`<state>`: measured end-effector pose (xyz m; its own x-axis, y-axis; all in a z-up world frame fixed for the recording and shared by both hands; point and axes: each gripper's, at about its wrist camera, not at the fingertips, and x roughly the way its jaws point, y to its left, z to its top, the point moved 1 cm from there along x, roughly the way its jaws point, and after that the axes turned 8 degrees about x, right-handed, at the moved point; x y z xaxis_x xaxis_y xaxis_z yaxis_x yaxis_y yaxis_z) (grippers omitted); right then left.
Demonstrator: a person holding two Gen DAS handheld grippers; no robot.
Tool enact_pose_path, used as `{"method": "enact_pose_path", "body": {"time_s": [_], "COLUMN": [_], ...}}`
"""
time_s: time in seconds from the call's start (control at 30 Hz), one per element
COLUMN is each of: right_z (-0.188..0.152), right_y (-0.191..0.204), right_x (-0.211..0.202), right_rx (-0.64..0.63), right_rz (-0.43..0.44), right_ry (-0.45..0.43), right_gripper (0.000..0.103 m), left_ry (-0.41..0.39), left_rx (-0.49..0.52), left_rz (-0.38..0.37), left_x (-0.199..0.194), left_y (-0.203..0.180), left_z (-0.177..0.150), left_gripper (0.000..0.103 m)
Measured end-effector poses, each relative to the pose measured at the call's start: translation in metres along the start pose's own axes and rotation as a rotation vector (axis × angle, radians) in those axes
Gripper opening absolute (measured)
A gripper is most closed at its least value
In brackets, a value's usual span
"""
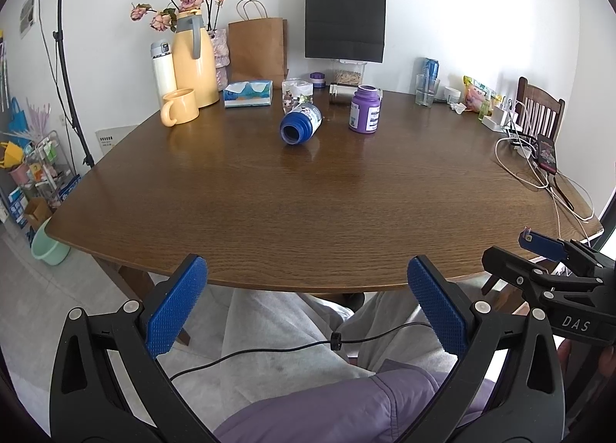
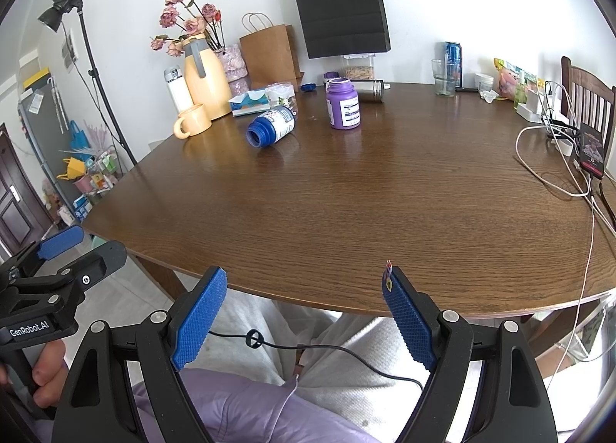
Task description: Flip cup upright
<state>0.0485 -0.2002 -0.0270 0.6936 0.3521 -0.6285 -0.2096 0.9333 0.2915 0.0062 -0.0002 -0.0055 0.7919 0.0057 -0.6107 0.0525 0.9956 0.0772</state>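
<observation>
Both claws, left claw [image 1: 308,300] and right claw [image 2: 306,312], hang spread wide and empty at the lower frame edge (over the person's lap). The blue cup [image 1: 300,123] lies on its side on the worktop [image 1: 308,212], upper centre, mouth toward the camera, just left of 1 upright purple bottle [image 1: 365,109].

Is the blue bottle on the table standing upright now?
No, the blue bottle lies on its side on the wooden table, with its open mouth turned toward the camera.

A blue plastic bottle [image 1: 301,122] lies on its side on the brown wooden table [image 1: 308,204], a purple upright jar [image 1: 365,109] to its right, a yellow ceramic mug [image 1: 179,106] to its left, a tissue box [image 1: 248,93] behind.
</observation>
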Motion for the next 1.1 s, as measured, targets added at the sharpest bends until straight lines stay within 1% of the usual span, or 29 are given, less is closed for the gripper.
{"method": "enact_pose_path", "body": {"time_s": [0.37, 0.43, 0.7, 0.77, 1.1], "right_z": [0.005, -0.001, 0.0, 0.003, 0.0], "right_y": [0.0, 0.002, 0.001, 0.002, 0.002], "right_x": [-0.004, 0.002, 0.0, 0.002, 0.002], "right_rx": [0.0, 0.0, 0.001, 0.001, -0.001], "right_rz": [-0.001, -0.002, -0.003, -0.003, -0.005], "right_ry": [0.0, 0.001, 0.002, 0.003, 0.0], "right_gripper": [0.087, 0.087, 0.087, 0.087, 0.087], "left_ry": [0.006, 0.007, 0.012, 0.019, 0.024], "left_rx": [0.0, 0.0, 0.0, 0.0, -0.001], "left_rz": [-0.003, -0.003, -0.004, -0.002, -0.005], "left_x": [0.006, 0.006, 0.008, 0.013, 0.012], "left_y": [0.003, 0.003, 0.002, 0.0, 0.0], "left_z": [-0.006, -0.008, -0.008, -0.009, -0.011], "left_gripper": [0.103, 0.103, 0.103, 0.103, 0.103]}}
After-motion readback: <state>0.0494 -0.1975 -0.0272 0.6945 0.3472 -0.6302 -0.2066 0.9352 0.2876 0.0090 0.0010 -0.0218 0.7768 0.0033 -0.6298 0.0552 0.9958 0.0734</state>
